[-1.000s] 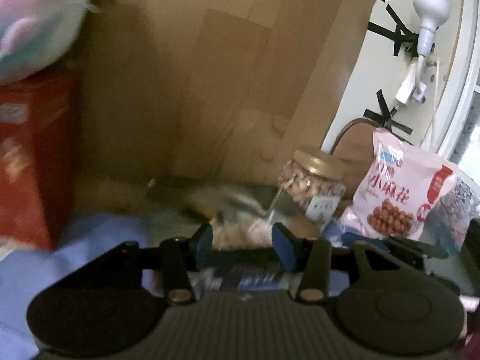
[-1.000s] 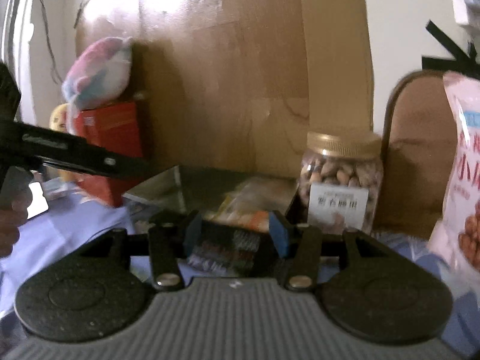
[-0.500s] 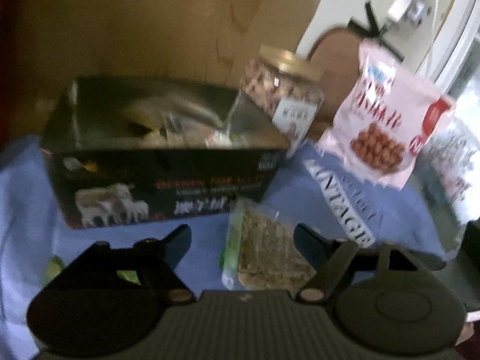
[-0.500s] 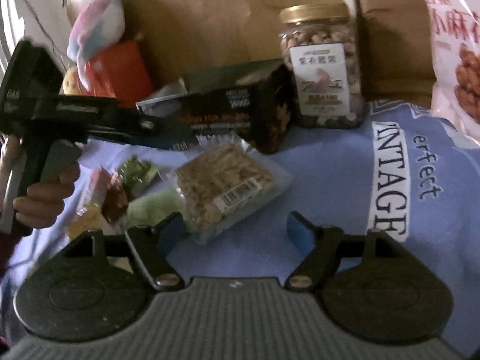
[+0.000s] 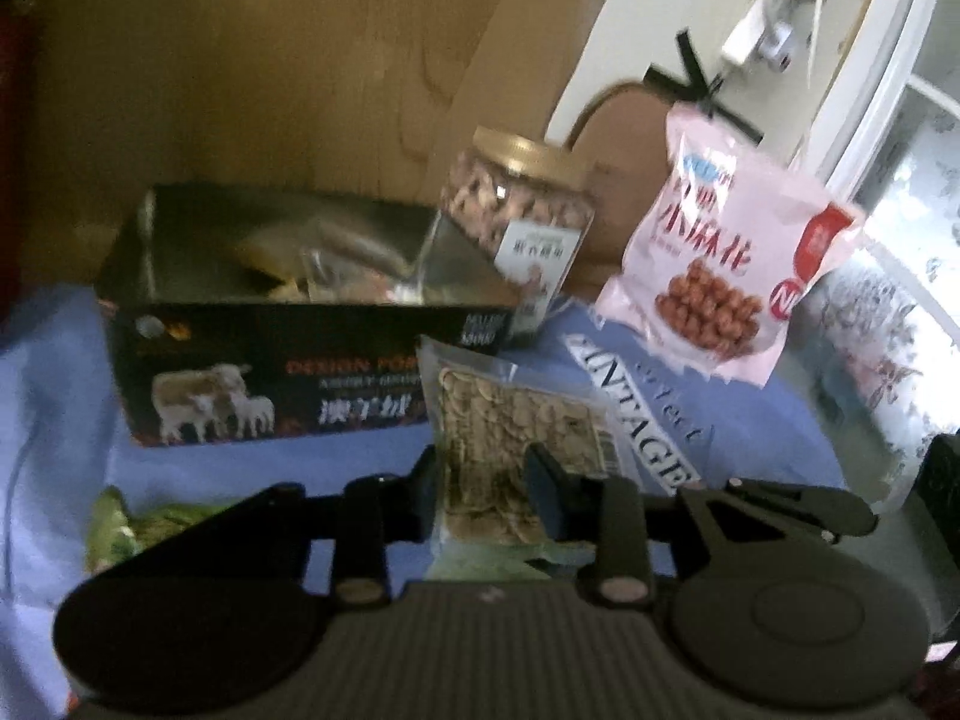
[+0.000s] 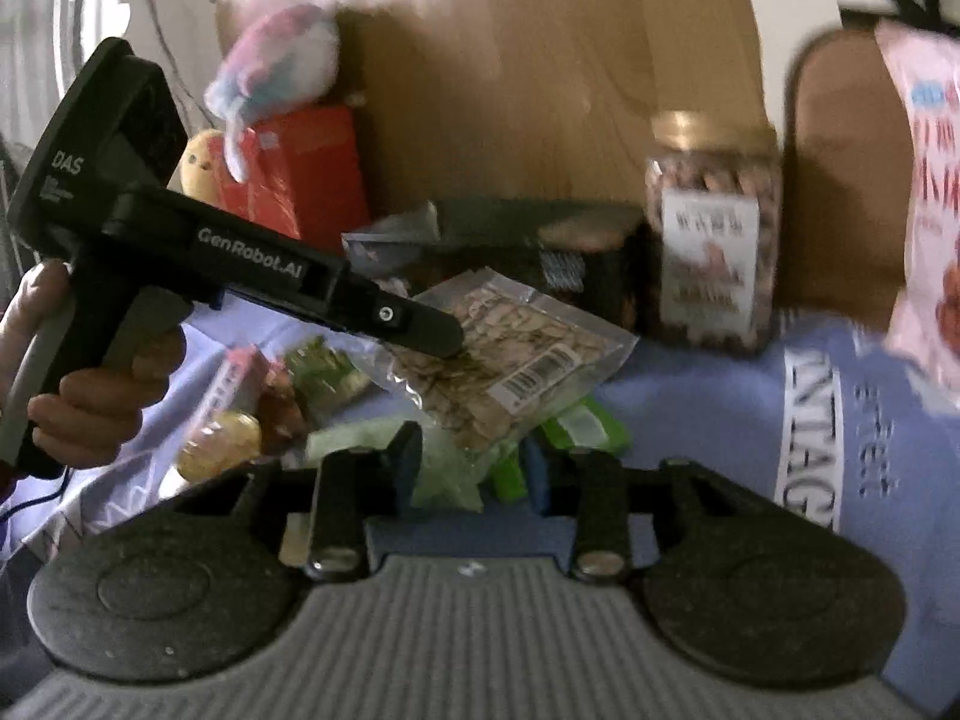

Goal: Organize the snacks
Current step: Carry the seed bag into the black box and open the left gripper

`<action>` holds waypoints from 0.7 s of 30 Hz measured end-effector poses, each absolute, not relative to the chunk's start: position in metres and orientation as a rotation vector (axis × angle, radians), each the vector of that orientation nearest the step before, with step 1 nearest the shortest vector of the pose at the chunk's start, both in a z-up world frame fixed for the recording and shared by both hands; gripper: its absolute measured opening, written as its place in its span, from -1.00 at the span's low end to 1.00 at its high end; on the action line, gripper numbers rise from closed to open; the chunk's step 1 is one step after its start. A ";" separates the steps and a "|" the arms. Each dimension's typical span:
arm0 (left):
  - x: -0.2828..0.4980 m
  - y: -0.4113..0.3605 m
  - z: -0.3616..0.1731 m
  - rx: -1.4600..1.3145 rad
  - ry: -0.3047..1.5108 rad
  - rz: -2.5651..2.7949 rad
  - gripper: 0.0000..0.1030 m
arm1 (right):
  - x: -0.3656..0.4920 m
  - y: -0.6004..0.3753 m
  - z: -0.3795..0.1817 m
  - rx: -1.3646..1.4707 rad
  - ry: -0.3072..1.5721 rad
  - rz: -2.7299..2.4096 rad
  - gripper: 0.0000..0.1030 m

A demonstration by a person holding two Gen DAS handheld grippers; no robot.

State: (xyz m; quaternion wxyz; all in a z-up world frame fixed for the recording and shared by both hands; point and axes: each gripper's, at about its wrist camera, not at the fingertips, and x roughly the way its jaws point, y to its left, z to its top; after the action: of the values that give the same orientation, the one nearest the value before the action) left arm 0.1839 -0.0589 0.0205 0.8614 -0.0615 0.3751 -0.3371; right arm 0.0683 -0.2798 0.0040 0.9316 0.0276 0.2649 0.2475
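Note:
My left gripper (image 5: 483, 483) is shut on a clear packet of seeds (image 5: 516, 420) and holds it tilted above the blue cloth (image 5: 750, 420). The packet also shows in the right wrist view (image 6: 504, 354), pinched by the left gripper's fingers (image 6: 432, 330). My right gripper (image 6: 474, 471) is narrowed around a green snack packet (image 6: 576, 426) on the cloth; whether it grips the packet is unclear. A black open box (image 5: 288, 348) with snacks inside lies just behind the seed packet.
A jar of nuts (image 5: 516, 222) and a pink snack bag (image 5: 726, 276) stand at the back right. Small sweets and green packets (image 6: 264, 396) lie on the cloth at left. A red box (image 6: 288, 174) with a plush toy (image 6: 276, 60) stands far left before a wooden board.
My left gripper has closed on the seed packet and lifted it off the cloth. My right gripper has narrowed and moved down over the green packet.

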 end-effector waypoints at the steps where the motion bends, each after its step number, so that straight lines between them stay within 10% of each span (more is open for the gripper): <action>1: 0.180 -0.055 0.025 -0.131 0.770 -0.702 -0.42 | 0.065 -0.277 0.007 0.043 0.529 0.511 -0.26; 21: 0.262 -0.009 0.059 -0.138 0.655 -0.418 -0.40 | 0.194 -0.217 0.037 0.055 0.540 0.583 -0.21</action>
State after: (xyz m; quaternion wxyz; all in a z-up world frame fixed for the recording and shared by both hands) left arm 0.2625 -0.0094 0.0586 0.9231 -0.0671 0.3191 -0.2037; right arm 0.1936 -0.2165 0.0375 0.9218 0.0268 0.2627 0.2838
